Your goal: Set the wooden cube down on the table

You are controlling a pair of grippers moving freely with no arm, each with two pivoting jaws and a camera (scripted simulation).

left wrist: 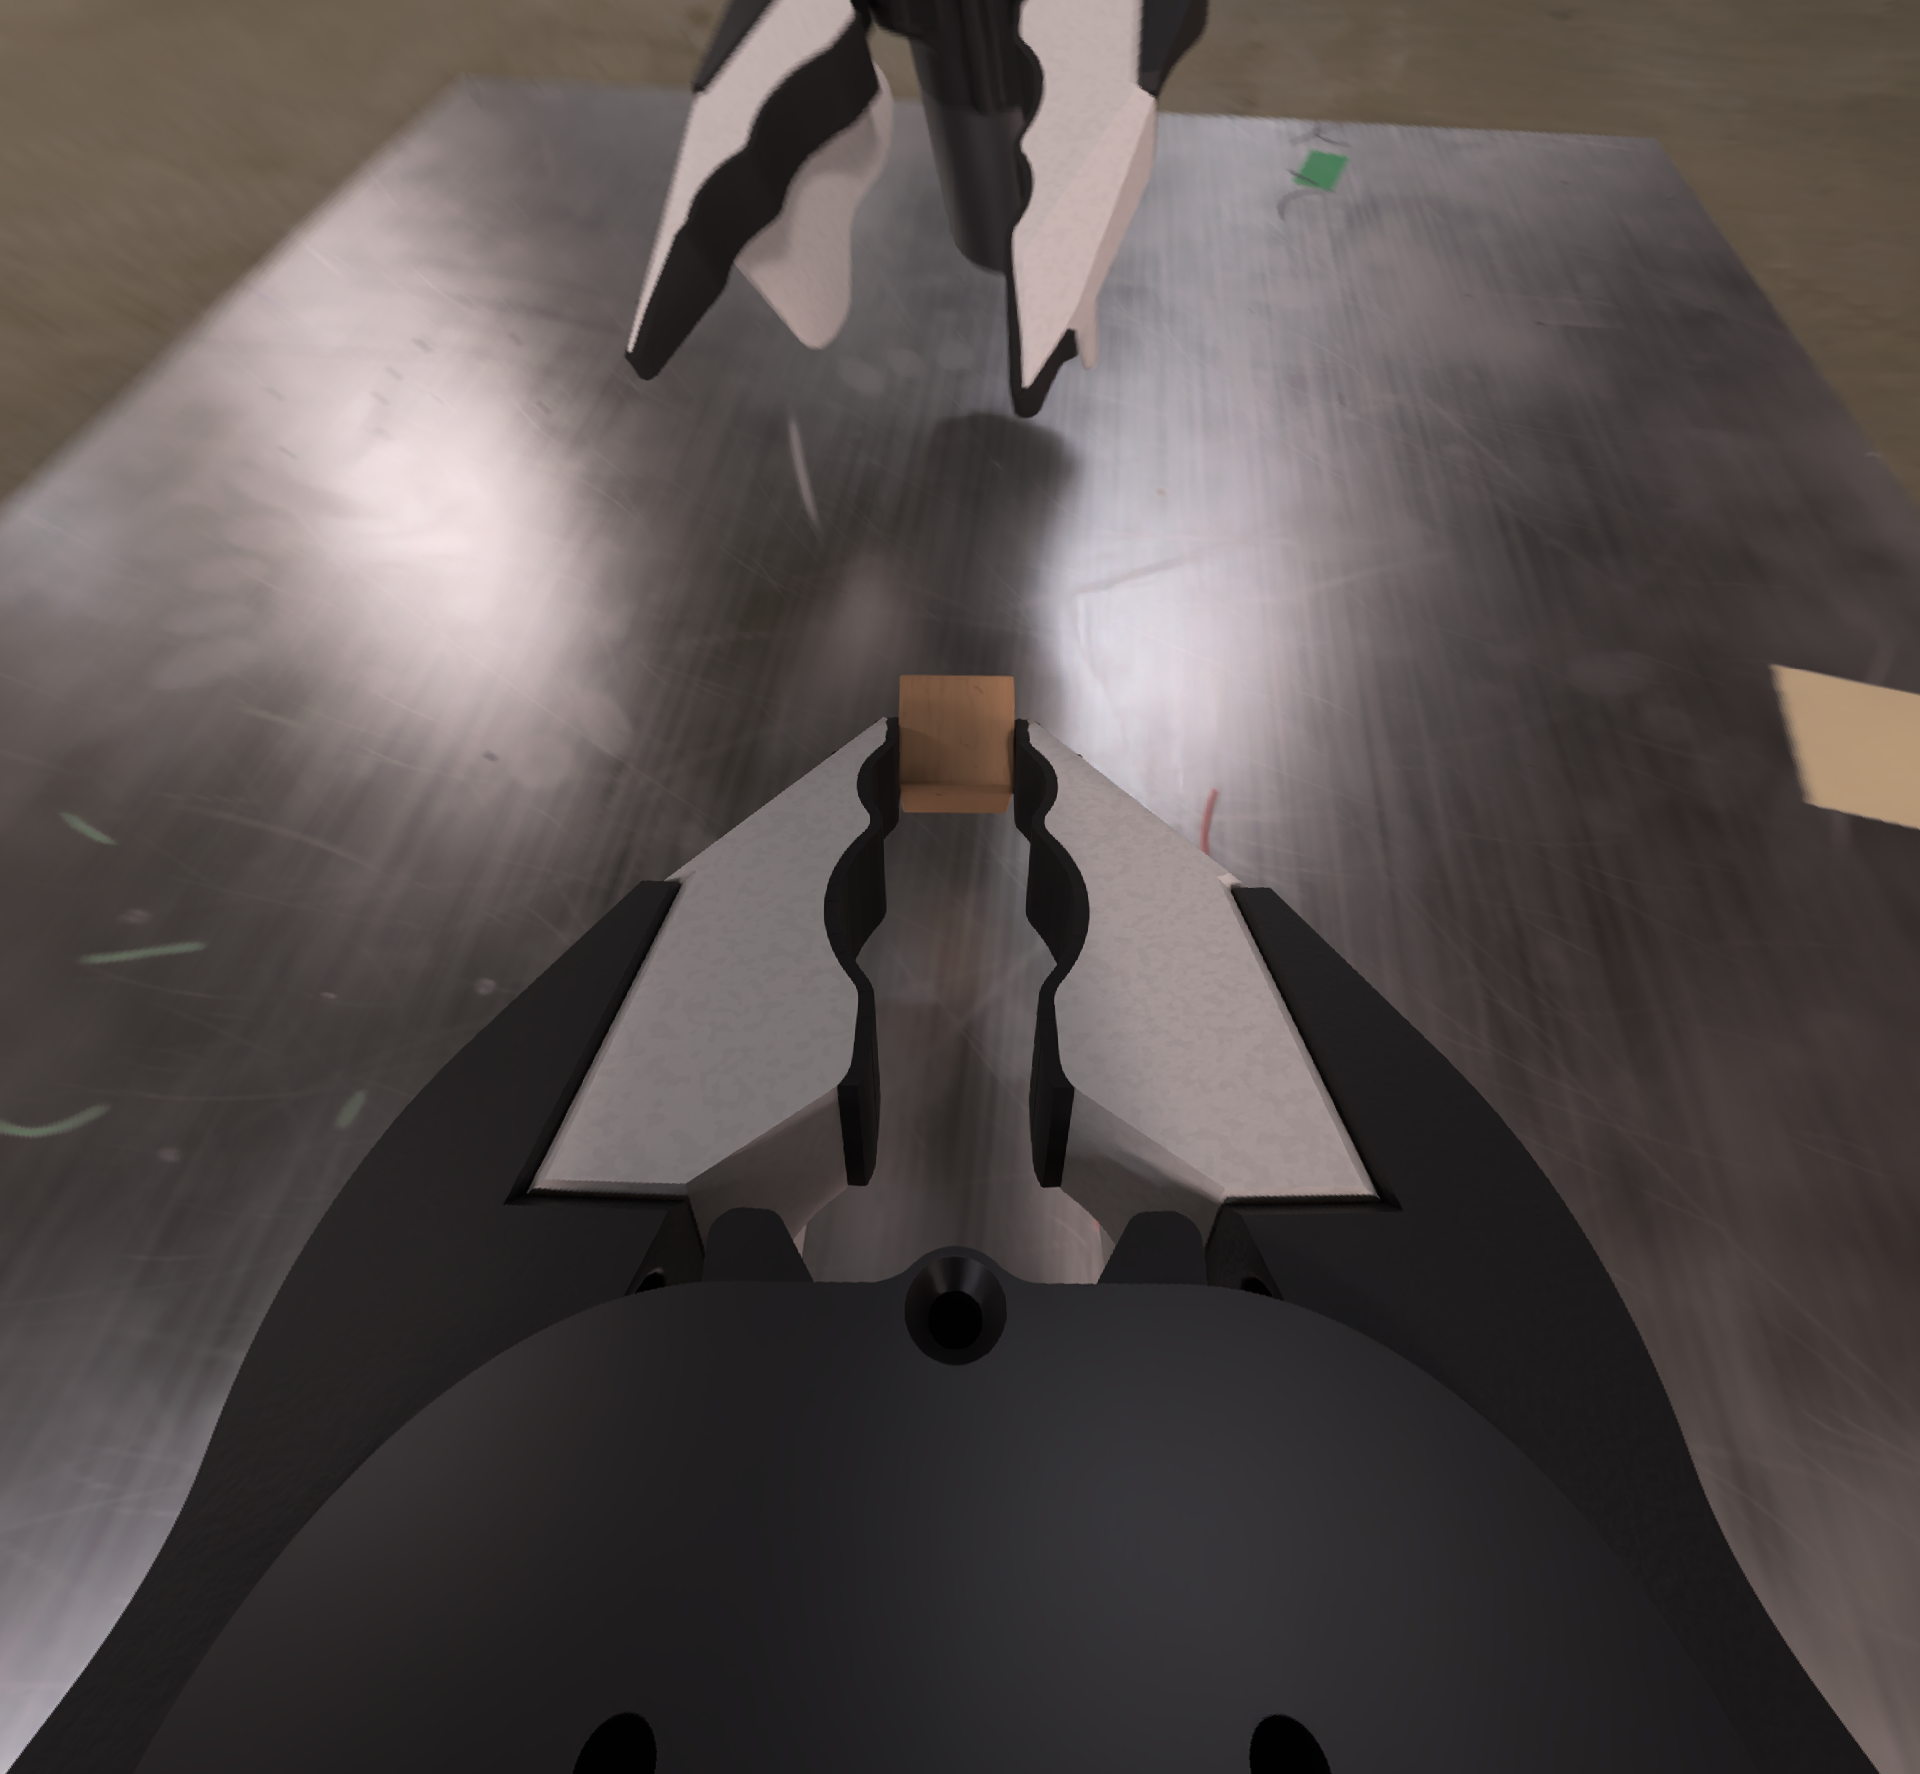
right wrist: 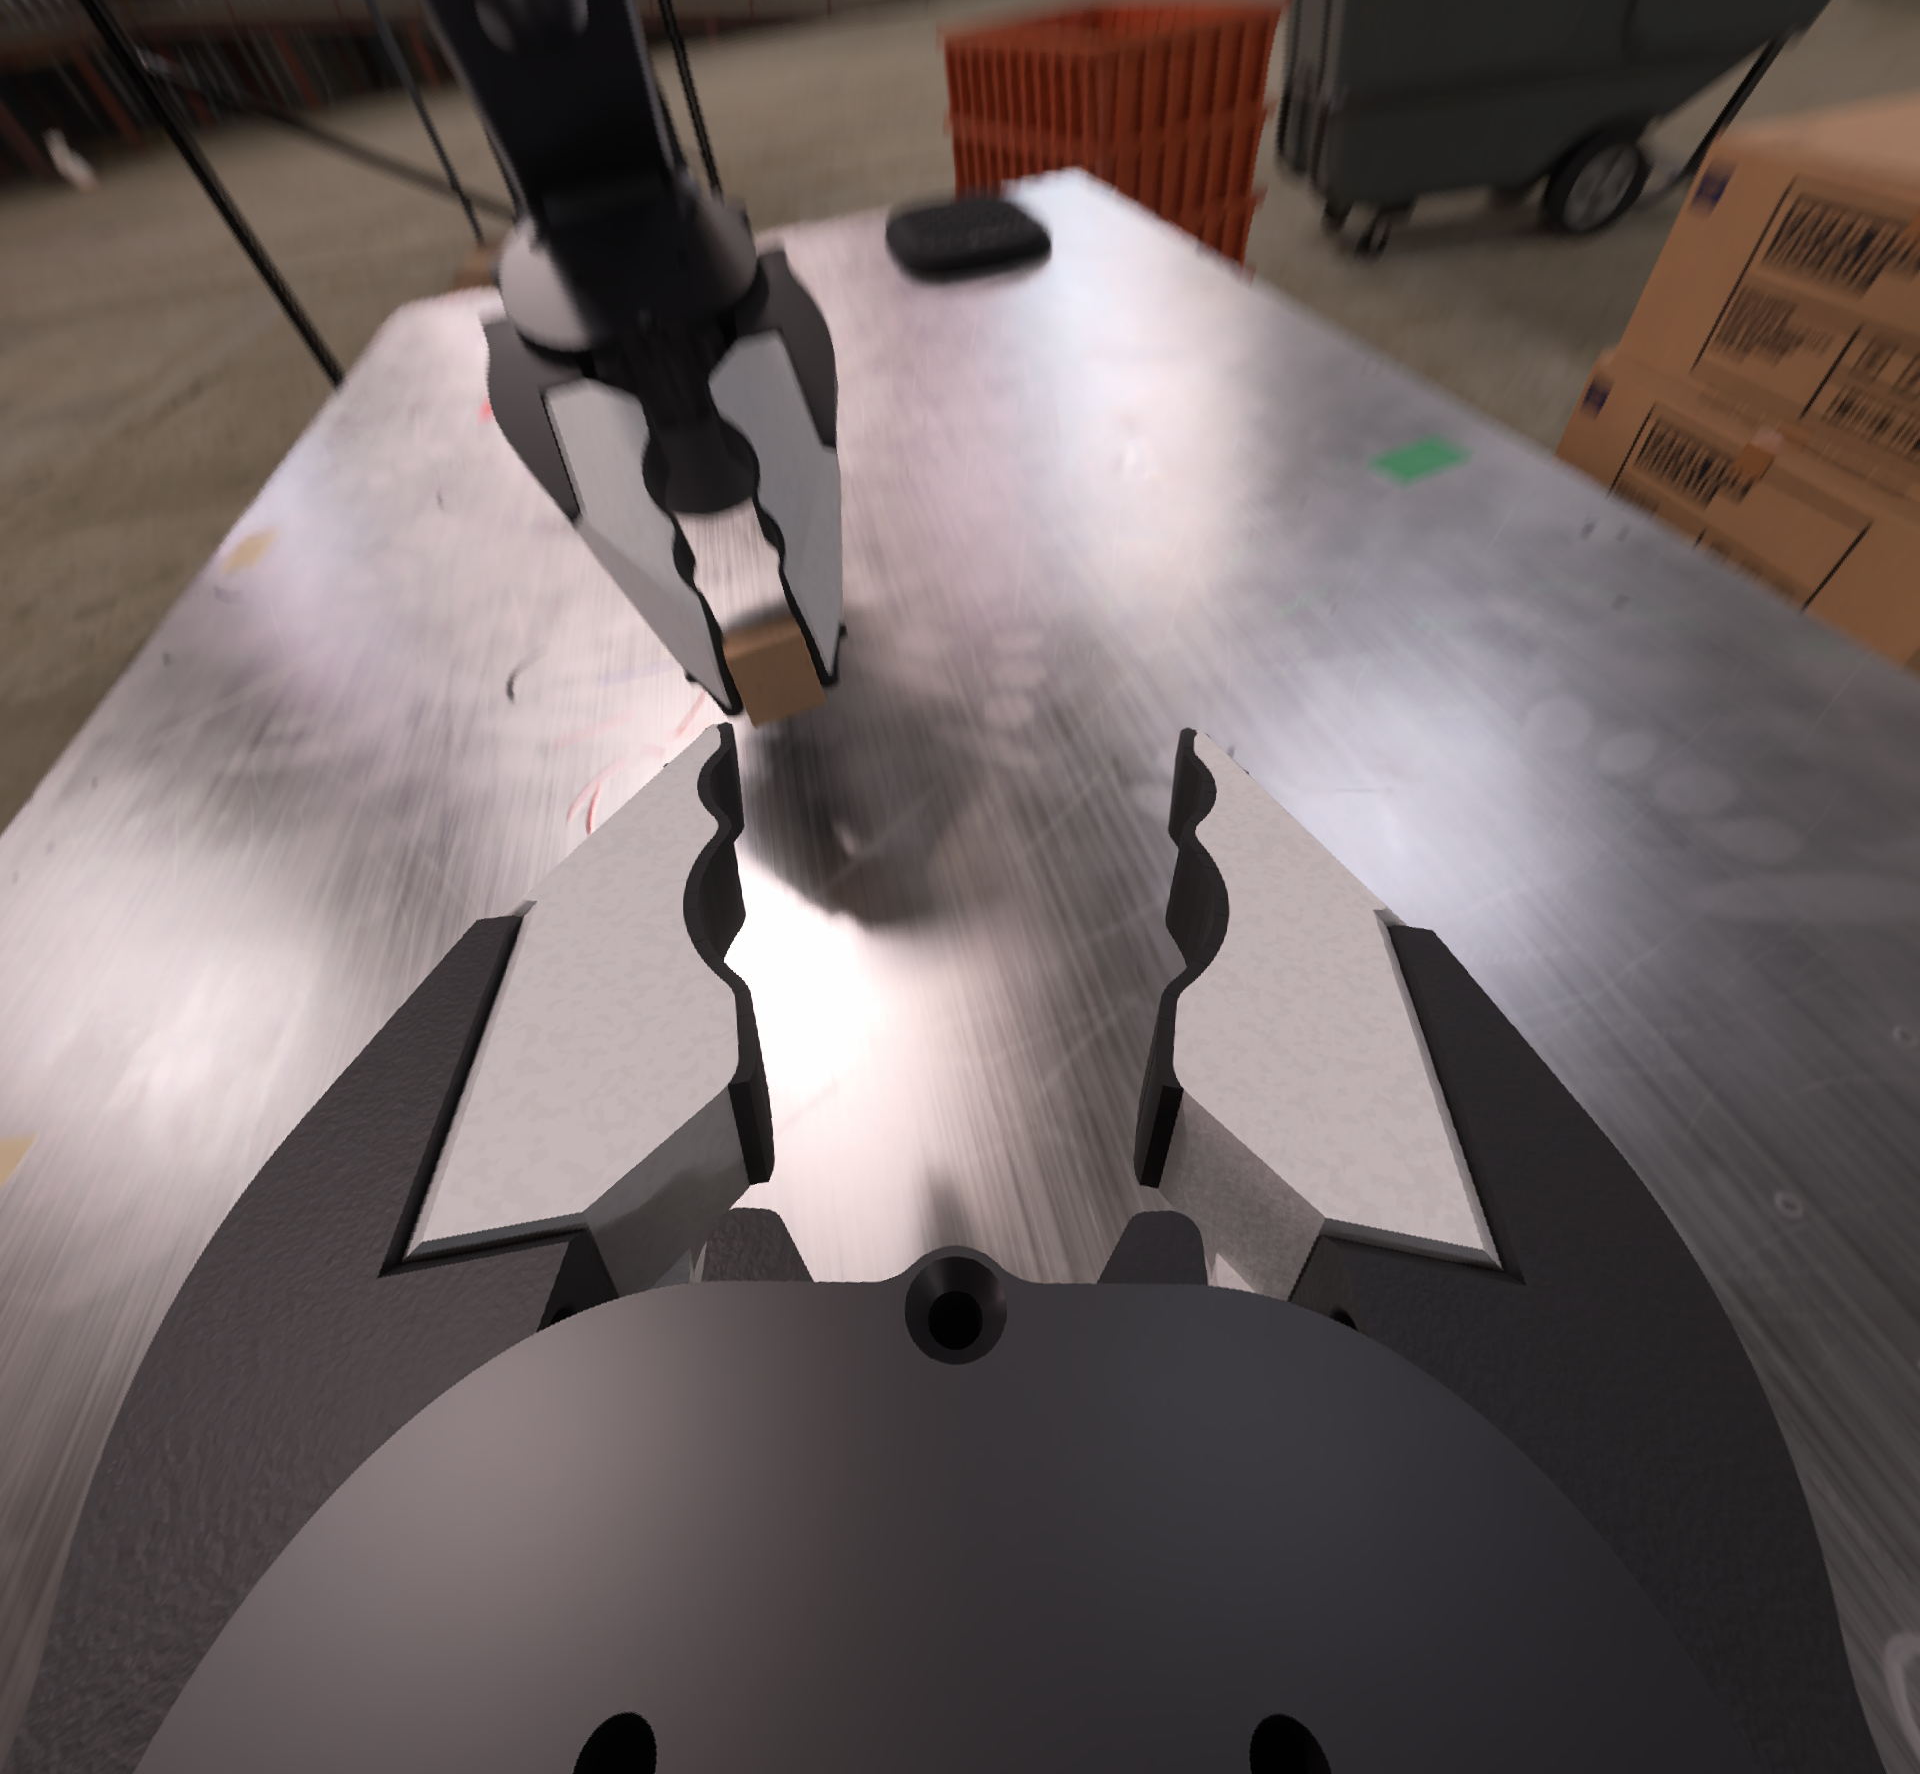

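Two grippers: both over one counter, only one loaded.
Left gripper [left wrist: 956,737]: my fingers are closed onto the wooden cube [left wrist: 956,742], pinched right at the tips, so most of the block sits out past them where I can watch it.
Cube position: between the left tips, low over the counter [left wrist: 312,581]; from the right wrist view the wooden cube [right wrist: 779,675] looks just above the surface or barely touching, I can't tell which.
Why held so: a tip pinch keeps the underside clear, which I judge suits a flat set-down.
Right gripper [right wrist: 956,758]: fingers spread wide, nothing between them, hanging back facing the left one, clear of the drop spot.
Cube material: pale tan wood, flat faces, crisp edges; should sit stable once released.
Fingers: pale speckled outer plates, black wavy inner ridges that bite the cube's sides.
Counter: brushed, scratched metal with bright glare; hard and slick, so I'd open gently.
Beyond the fingers: green patch [left wrist: 1322,169], a tan strip [left wrist: 1844,758] off right, a black pad [right wrist: 966,238] far back.
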